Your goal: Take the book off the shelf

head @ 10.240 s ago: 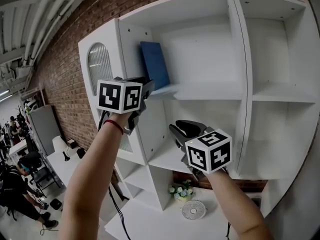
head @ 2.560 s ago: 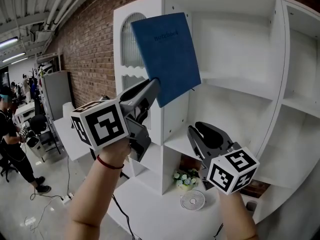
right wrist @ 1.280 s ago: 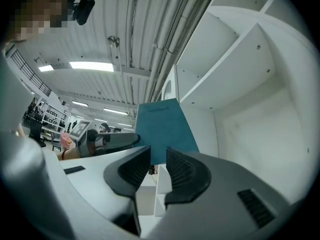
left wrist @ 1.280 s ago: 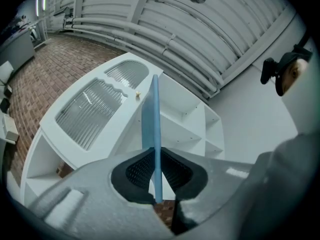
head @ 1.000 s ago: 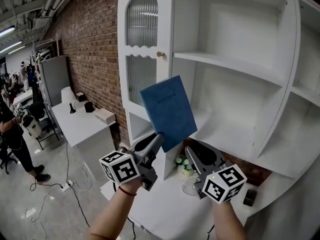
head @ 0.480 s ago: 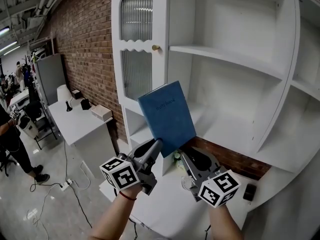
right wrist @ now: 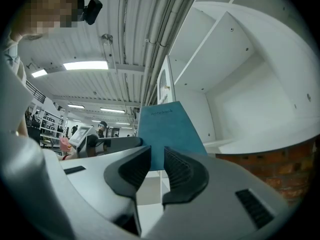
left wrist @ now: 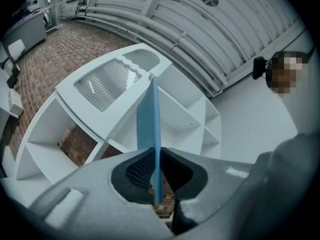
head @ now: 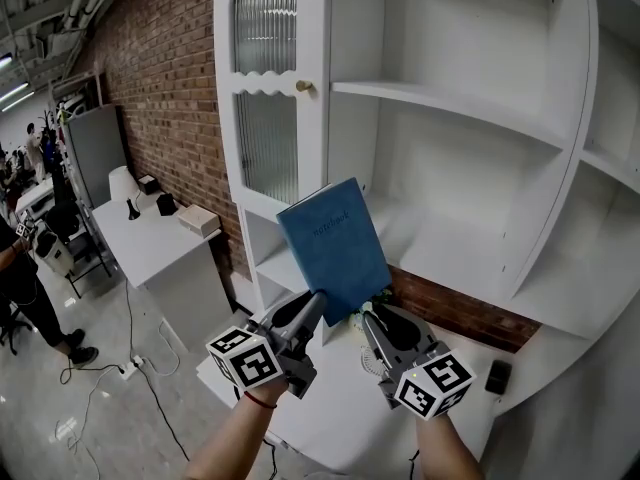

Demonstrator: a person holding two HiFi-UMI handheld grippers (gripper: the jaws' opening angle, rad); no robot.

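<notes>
Left gripper [head: 306,312] is clamped on the lower corner of the blue book [head: 335,250]. It holds the book up on a tilt, clear of the white shelf unit [head: 452,100] and out in front of its lower compartments. Right gripper [head: 384,328] hangs just beside it, jaws only a narrow slit apart and nothing between them.

The book is off the shelf, so what's left looks like bringing it down safely. The grip is on one corner only, so my call is a firm squeeze, a slow carry and no quick wrist turns, or the cover could pivot in the pads. The free gripper could steady the opposite edge.

The left gripper view adds what the head view can't show: the book edge-on, a thin blade seated deep between the ribbed pads [left wrist: 137,170]. The right gripper view gives the cover face-on, printed title showing, above its own empty jaws.
</notes>
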